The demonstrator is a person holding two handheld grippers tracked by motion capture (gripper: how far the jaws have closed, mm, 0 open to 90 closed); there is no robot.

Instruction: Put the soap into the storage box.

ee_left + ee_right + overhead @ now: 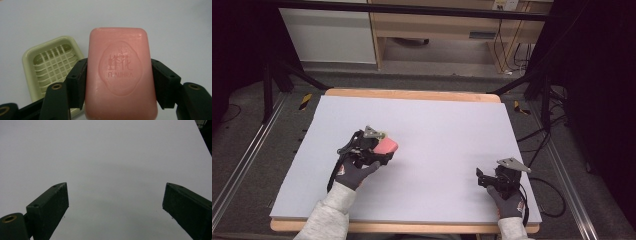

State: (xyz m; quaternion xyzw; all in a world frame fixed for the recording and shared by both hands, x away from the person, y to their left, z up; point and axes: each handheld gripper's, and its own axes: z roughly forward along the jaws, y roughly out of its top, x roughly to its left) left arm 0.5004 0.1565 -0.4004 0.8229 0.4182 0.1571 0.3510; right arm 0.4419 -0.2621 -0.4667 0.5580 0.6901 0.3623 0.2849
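Observation:
A pink bar of soap (120, 75) with a stamped emblem is held between the jaws of my left gripper (119, 82), which is shut on its long sides. In the high view the soap (386, 145) pokes out of the left gripper (379, 150) at the table's left middle. A pale green soap dish (51, 63) with a gridded bottom lies on the table just beyond and to the left of the soap, partly hidden by a jaw. My right gripper (484, 178) rests near the front right of the table; its jaws stand wide apart with nothing between them (115, 205).
The table (437, 125) has a pale grey top with a wooden rim. Black frame legs, cables and floor rails surround it, and a wooden desk stands beyond the far edge.

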